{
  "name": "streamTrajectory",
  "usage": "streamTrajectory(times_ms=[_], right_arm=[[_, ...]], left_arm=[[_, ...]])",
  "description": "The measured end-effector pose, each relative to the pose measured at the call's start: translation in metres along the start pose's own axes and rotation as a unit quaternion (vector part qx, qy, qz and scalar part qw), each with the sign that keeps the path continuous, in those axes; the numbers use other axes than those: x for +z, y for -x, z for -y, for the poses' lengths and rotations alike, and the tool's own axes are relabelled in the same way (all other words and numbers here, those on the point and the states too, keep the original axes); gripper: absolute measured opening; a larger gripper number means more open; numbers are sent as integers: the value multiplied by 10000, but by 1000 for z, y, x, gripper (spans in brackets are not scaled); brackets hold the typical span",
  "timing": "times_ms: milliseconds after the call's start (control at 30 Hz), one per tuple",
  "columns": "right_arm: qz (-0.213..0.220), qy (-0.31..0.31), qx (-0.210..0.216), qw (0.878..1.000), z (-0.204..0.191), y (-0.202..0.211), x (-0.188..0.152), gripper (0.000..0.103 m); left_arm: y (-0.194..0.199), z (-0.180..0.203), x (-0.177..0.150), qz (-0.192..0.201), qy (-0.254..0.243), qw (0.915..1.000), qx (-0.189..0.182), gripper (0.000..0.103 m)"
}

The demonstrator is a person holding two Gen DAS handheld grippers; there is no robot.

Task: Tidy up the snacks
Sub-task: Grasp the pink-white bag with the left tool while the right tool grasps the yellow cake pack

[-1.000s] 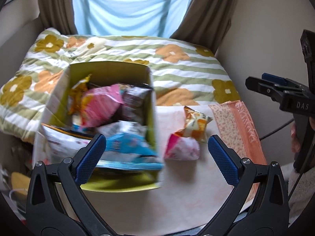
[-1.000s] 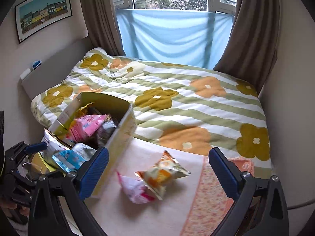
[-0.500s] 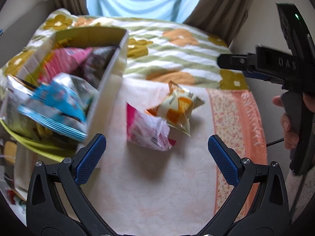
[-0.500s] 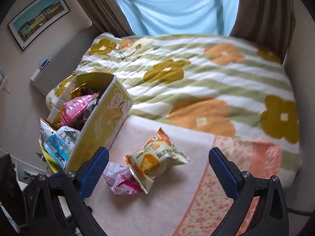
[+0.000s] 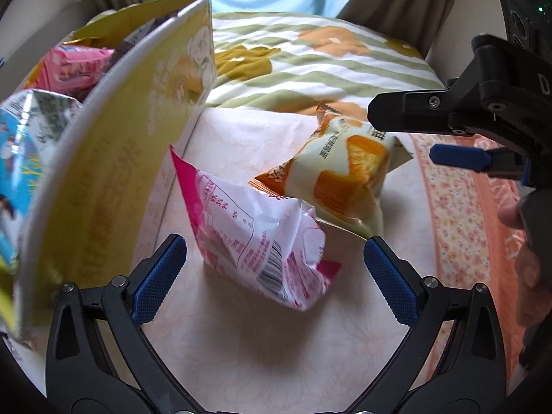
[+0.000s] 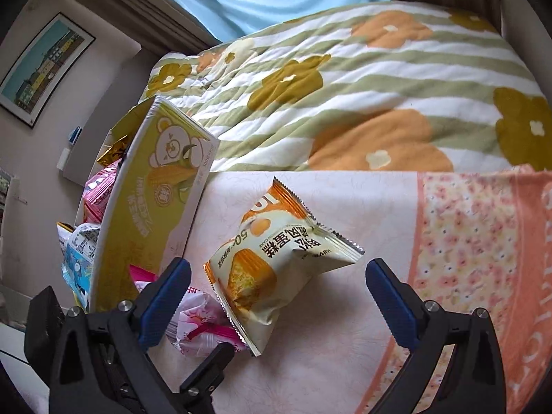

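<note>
A pink-and-white snack packet [image 5: 258, 238] lies on the cloth-covered table beside a yellow-green box [image 5: 114, 158] full of snacks. My left gripper [image 5: 272, 277] is open, its fingers either side of that packet, just above it. An orange-and-cream cake packet [image 6: 272, 265] lies to its right, partly over it. My right gripper [image 6: 276, 296] is open and straddles the cake packet. The pink packet also shows in the right wrist view [image 6: 200, 324], and the box [image 6: 151, 214] stands at left. The right gripper [image 5: 431, 136] shows at the right of the left wrist view.
The box holds several packets, pink [image 5: 76, 69] and blue-white [image 5: 24, 145]. A floral orange cloth strip [image 6: 483, 258] covers the table's right side. A bed with a green-striped flowered quilt [image 6: 345, 79] lies behind the table. Curtains and a window are at the back.
Both grippers have moved down and closer to the two loose packets. The left gripper has swung right from the box to over the pink packet. Both stay open.
</note>
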State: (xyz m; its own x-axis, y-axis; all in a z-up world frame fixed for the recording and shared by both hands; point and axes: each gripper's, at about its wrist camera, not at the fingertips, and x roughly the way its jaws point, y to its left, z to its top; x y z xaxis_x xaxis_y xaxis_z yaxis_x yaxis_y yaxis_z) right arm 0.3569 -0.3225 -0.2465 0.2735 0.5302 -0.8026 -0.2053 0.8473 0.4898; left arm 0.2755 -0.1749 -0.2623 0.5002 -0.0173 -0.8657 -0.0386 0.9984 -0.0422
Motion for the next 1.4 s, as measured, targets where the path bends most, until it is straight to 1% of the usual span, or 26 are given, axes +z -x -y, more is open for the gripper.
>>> streamTrajectory(times_ms=[100,200,233,333,433,567,667,733,967,1000,1100,1133,1167,1233,1400], right_arm=[[-46,-154,17,9999,3,-9,-1,101],[-56,-284,-75,9996,6,-19,-3,101],[-39,-299,-119,9995,6,-21,-4,101],[-44,-358,-149,9992,4,-28,-3,101],[-94,-516,-104,9986,5,-36,-3,101],[-101,-579,-146,9982,2,-42,-4,101],[-84,-648,-110,9978,1,-44,-5,101],[-34,-700,-98,9975,-1,-44,-5,101],[34,-921,-37,9957,1,-52,-3,101],[40,-915,-47,9958,1,-53,-2,100],[49,-887,-25,9960,0,-54,-1,83],[44,-912,26,9958,0,-54,-1,79],[51,-940,62,9955,0,-53,-1,78],[86,-928,92,9956,-1,-51,-2,66],[112,-879,167,9959,-2,-44,-5,63]], left_arm=[[-10,-2,-3,-43,-50,10000,27,102],[-18,-5,-7,-98,-78,9999,-25,97],[-22,-8,-7,-162,-76,9998,-46,94],[-29,-17,-5,-240,6,9997,-38,80],[-30,-21,-3,-238,40,9996,-134,76],[-32,-23,-4,-247,-81,9995,-165,66],[-31,-27,-2,-312,-34,9993,-224,60],[-31,-29,-1,-340,8,9991,-266,59],[-28,-30,-3,-374,46,9989,-285,59],[-28,-30,-4,-386,46,9988,-287,59],[-29,-29,-3,-403,-2,9988,-261,59],[-30,-29,-2,-409,-9,9988,-268,59],[-29,-29,-2,-413,-14,9988,-273,59],[-30,-28,1,-405,-31,9988,-261,59],[-22,-23,3,-316,-102,9992,-231,59]])
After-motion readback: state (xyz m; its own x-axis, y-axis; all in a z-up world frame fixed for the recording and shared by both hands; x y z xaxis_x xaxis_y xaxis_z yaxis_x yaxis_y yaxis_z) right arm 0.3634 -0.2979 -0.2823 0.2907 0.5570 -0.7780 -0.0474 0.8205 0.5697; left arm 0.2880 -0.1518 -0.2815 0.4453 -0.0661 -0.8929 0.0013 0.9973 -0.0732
